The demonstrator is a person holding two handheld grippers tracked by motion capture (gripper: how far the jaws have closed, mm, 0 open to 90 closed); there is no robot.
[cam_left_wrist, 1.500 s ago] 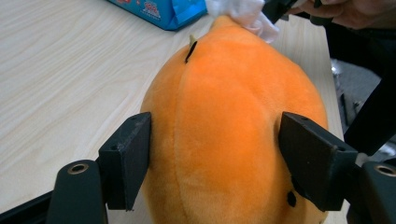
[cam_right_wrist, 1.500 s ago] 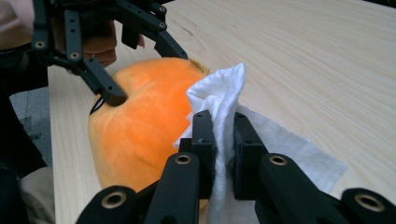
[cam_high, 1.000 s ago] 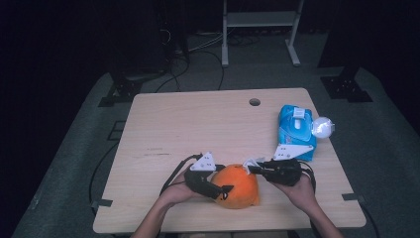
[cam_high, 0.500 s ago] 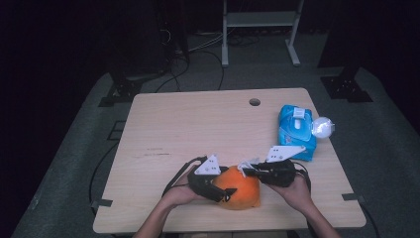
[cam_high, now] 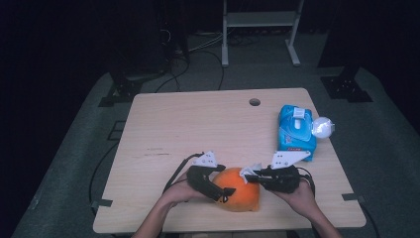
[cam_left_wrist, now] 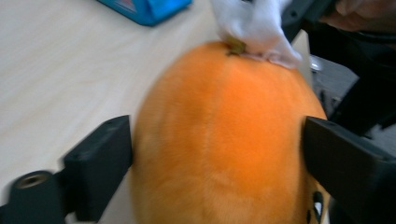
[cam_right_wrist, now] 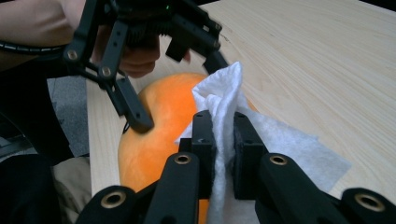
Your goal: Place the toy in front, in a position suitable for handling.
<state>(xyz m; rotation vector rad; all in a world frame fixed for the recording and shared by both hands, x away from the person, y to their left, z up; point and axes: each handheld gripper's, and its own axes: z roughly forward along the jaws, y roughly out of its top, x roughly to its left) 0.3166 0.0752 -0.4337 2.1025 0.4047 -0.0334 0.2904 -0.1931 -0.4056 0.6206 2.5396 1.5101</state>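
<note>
From the high view, the orange fruit [cam_high: 239,195] sits at the near edge of the wooden table [cam_high: 198,129], between the person's two hands, with a blue wipes pack [cam_high: 295,128] and a small white ball [cam_high: 321,127] well apart at the far right. The left gripper [cam_high: 224,192] reaches in from the left with its forearm angled up from the bottom edge, the right gripper [cam_high: 249,174] comes level from the right, and both meet over the fruit. In the left gripper view, the black jaws straddle the fruit's widest part; they have just been opening, and whether the pads press on the skin I cannot tell. The fruit [cam_left_wrist: 224,140] looks round, smooth and fairly weighty, likely to roll or slip, so a hold across the broad middle seems soundest. A white wipe [cam_left_wrist: 257,25] touches it near the stem. In the right gripper view, the jaws are nearly together, pinching the wipe [cam_right_wrist: 224,116], which is thin, limp and light, and drapes onto the table beside the fruit [cam_right_wrist: 163,126]. The left gripper [cam_right_wrist: 140,122] rests one fingertip on the fruit's side.
</note>
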